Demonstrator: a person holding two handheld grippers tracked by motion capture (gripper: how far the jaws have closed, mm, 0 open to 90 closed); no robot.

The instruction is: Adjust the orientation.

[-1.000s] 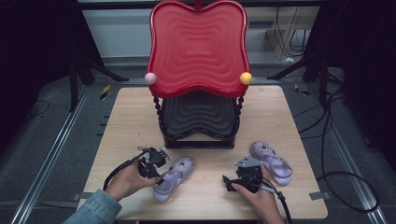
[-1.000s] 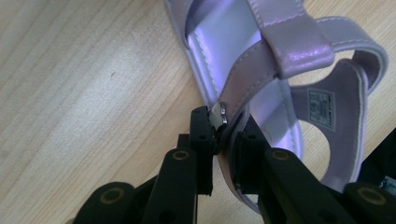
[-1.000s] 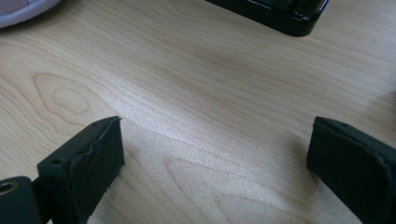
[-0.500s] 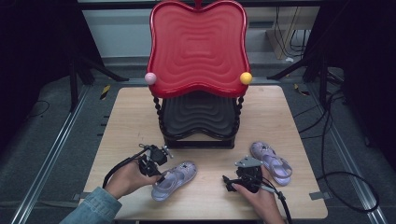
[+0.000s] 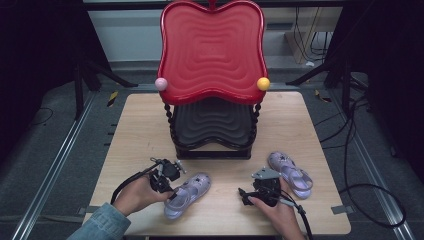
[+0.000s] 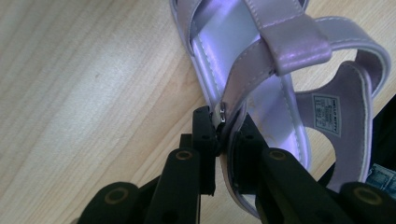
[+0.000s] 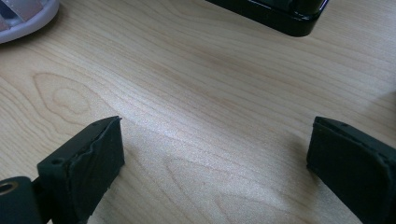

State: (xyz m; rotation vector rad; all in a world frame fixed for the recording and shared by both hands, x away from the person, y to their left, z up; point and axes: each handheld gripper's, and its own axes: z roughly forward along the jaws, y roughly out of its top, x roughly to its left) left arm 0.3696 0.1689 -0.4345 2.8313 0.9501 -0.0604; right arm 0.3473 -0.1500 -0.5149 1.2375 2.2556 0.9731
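Observation:
A lilac sandal (image 5: 189, 194) lies on the wooden table (image 5: 135, 130) at the front left. My left gripper (image 5: 169, 188) is shut on its side edge, where a strap meets the sole; in the left gripper view the jaws pinch that edge (image 6: 223, 135) of the sandal (image 6: 280, 56). A second lilac sandal (image 5: 291, 174) lies at the front right. Just left of it, my right gripper (image 5: 248, 191) is held low over bare wood. Its jaws (image 7: 215, 154) stand wide open with nothing between them.
A two-tier rack stands mid-table, with a tilted red wavy tray (image 5: 212, 50) above a black tray (image 5: 212, 125). Pink (image 5: 160, 84) and yellow (image 5: 263, 83) knobs sit at its sides. The rack's black base (image 7: 280, 14) and the left sandal's toe (image 7: 23, 16) lie ahead of my right gripper.
My left gripper and the sandal it holds have shifted only slightly. The right gripper has stayed in place and open.

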